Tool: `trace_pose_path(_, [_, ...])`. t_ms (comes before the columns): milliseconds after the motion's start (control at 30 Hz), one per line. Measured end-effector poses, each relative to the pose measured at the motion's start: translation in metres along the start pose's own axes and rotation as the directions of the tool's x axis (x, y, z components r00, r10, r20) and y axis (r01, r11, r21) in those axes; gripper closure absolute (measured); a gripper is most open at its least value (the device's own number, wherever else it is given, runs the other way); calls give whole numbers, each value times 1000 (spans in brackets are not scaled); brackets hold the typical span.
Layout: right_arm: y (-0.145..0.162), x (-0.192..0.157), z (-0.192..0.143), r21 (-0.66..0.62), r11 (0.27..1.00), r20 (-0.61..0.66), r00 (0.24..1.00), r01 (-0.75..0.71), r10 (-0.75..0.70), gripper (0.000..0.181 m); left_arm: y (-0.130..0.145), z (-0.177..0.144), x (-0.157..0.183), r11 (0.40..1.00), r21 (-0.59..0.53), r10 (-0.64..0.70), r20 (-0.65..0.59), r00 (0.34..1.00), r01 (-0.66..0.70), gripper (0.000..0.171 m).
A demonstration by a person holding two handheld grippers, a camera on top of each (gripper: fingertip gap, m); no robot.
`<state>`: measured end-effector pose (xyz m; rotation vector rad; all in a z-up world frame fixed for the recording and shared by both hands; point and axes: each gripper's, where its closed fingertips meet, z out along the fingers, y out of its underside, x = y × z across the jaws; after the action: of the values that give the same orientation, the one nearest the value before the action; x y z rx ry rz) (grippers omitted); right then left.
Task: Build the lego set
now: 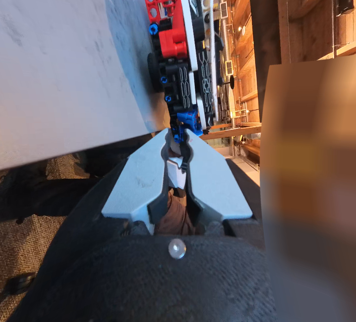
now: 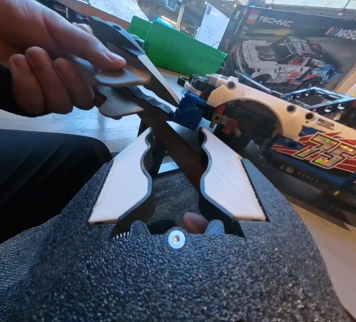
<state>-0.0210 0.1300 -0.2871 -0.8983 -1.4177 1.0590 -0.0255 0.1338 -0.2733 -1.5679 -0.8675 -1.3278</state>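
The lego car (image 1: 192,43) stands on the white table (image 1: 57,62); this view is rolled sideways. It has white panels, a black frame, red parts at its far end and a blue front piece (image 1: 187,120). My left gripper (image 1: 177,133) is shut on that blue front piece at the table edge. In the right wrist view the car (image 2: 269,112) lies to the right, and the left gripper (image 2: 173,106), held by a hand (image 2: 48,62), pinches the blue piece (image 2: 189,112). My right gripper (image 2: 175,131) is open and empty, just below the blue piece and apart from it.
The set's box (image 2: 289,46) stands behind the car. A green bin (image 2: 179,50) sits at the back of the table (image 2: 77,120). The dark table edge (image 2: 183,149) runs between my right fingers. Carpet floor (image 1: 23,245) lies below. Less than 4 cm separates the two grippers' tips.
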Motion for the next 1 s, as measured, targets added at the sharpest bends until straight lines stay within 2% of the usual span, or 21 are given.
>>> trace_pose_path(367, [-2, 1, 4, 9, 994, 51, 993, -105, 105, 144, -1, 1, -2, 1000, 24, -8, 1, 1000, 8, 167])
trace_pose_path(700, [0, 6, 6, -45, 996, 65, 994, -83, 86, 161, -2, 2, -4, 994, 71, -87, -14, 996, 88, 168])
trace_pose_path(833, [1, 6, 7, -60, 996, 57, 996, -68, 72, 158, -2, 2, -5, 993, 98, -69, -13, 998, 70, 167])
trace_pose_path(933, [-2, 2, 4, -37, 993, 106, 988, -110, 114, 146, -2, 1, -1, 993, 91, -76, -52, 996, 81, 167])
trace_pose_path(967, [-3, 2, 3, -38, 992, 114, 986, -121, 125, 148, -1, 0, -2, 993, 84, -75, -56, 996, 80, 153])
trace_pose_path(1000, [-3, 2, 3, -50, 991, 120, 985, -121, 127, 147, 2, -1, -1, 995, 64, -79, -64, 995, 83, 146])
